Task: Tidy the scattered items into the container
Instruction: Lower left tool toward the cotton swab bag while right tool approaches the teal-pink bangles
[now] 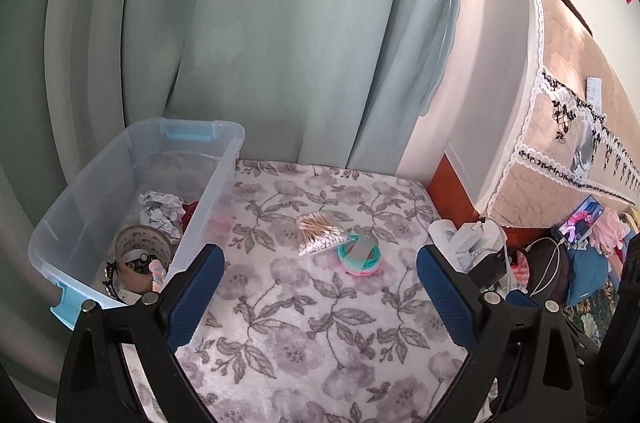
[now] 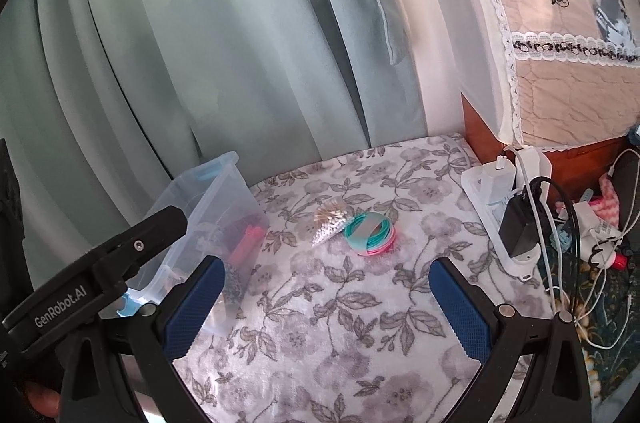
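While both claws are hanging empty above the flowered cloth (image 1: 320,335), two items are lying loose at the middle of each frame: a bag of cotton swabs (image 1: 319,234) and, touching its lower right corner, a bundle of teal and pink hair ties (image 1: 360,257). The left claw (image 1: 320,287) is standing with its blue pads wide apart, and so is the right claw (image 2: 326,307) (nothing is sitting between either pair). The clear plastic bin (image 1: 218,183) is waiting at the left of both views, lid off, so things can be dropped straight in; it is already holding a roll of tape (image 1: 142,251), crumpled paper (image 1: 162,211) and some red pieces that are too blurred to name. The swabs and hair ties are sitting near the bin's right wall but apart from it. A power strip (image 2: 506,207) with chargers and cables is crowding the right edge of the right-wrist view, probably not part of the tidying. The open pads are likely being readied for the next pickup.
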Available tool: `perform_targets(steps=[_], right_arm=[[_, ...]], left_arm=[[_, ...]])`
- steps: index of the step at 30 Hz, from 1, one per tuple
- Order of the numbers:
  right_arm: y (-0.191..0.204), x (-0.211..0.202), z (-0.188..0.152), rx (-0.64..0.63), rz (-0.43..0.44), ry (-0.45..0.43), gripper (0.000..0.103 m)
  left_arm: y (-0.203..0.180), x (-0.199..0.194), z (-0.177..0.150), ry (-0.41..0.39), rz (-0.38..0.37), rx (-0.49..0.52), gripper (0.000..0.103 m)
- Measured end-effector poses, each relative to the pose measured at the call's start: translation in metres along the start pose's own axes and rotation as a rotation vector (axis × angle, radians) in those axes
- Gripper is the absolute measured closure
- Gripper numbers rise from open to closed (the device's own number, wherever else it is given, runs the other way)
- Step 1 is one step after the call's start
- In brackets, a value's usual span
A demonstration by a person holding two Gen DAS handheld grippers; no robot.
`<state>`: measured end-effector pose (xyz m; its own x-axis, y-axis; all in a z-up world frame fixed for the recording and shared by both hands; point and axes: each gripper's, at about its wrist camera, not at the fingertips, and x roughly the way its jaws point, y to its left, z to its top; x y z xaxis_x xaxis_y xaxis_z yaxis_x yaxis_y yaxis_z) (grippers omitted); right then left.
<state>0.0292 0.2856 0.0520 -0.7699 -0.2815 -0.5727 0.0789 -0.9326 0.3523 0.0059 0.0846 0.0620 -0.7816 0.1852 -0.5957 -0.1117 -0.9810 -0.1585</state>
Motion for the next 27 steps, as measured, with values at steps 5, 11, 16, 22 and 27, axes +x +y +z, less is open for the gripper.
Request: perform_targets(steps=[5, 11, 16, 22, 27], right_arm=[[-0.003, 0.016, -0.006, -0.011, -0.025, 0.027, 0.0], [0.002, 0.045, -0.015, -0.052, -0.019, 0.101, 0.0], [-0.01, 0.067, -0.019, -0.021, -0.034, 0.135, 0.0], [-0.021, 0.099, -0.02, -0.012, -0.051, 0.178, 0.0], [-0.034, 0.127, -0.025, -0.011, -0.067, 0.235, 0.0]], left_arm=[[-0.002, 0.023, -0.005, 0.045, -0.061, 0.012, 0.0], [-0.018, 0.05, -0.012, 0.083, -0.143, 0.064, 0.0], [-0.005, 0.078, -0.014, 0.128, -0.126, 0.027, 0.0], [0.005, 0.112, -0.012, 0.173, -0.114, 0.005, 0.0], [0.006, 0.147, -0.012, 0.242, -0.068, -0.017, 0.0]])
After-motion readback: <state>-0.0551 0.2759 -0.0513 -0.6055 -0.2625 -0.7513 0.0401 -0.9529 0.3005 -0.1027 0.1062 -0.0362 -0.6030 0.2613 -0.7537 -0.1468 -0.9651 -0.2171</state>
